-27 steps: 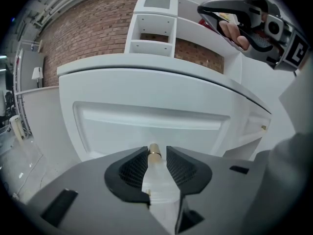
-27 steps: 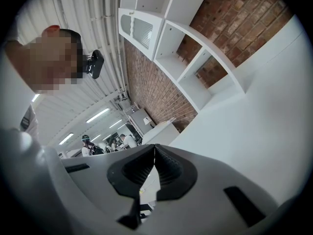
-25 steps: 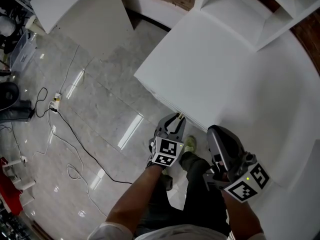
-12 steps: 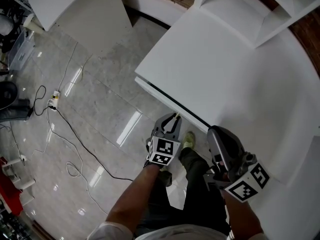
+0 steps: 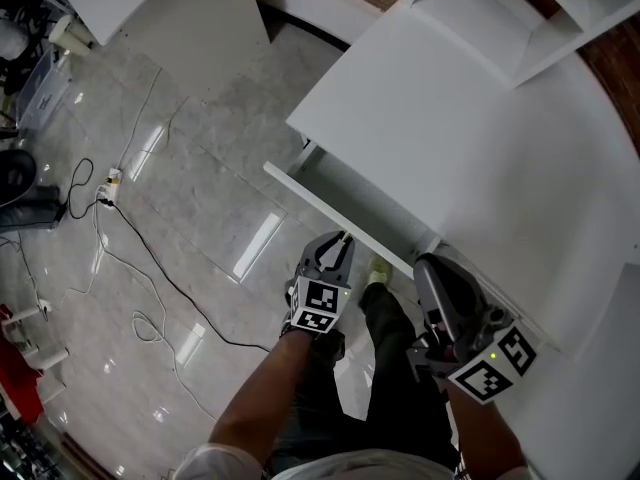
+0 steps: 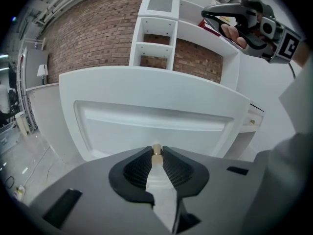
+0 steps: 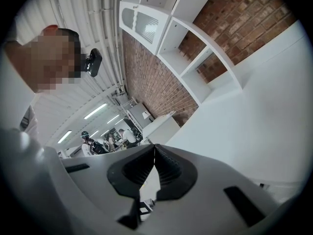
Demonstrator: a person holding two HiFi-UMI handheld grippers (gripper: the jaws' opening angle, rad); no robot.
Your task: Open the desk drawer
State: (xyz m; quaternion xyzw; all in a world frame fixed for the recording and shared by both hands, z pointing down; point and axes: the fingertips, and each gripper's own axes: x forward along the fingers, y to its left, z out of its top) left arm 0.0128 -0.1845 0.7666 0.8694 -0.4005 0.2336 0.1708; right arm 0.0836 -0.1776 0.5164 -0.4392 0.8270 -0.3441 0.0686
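Two grippers showed in the head view: the left gripper was at the front of the drawer, which stood partly out from under the white desk above the marble floor. The right gripper hung just beside it at the desk's edge. From the left gripper view, the jaws were clamped on the drawer's small brass knob. From the right gripper view, the jaws met at the tips, holding nothing.

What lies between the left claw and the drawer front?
Only a brass knob on the drawer front, pinched by the left claw; the left gripper view shows it.
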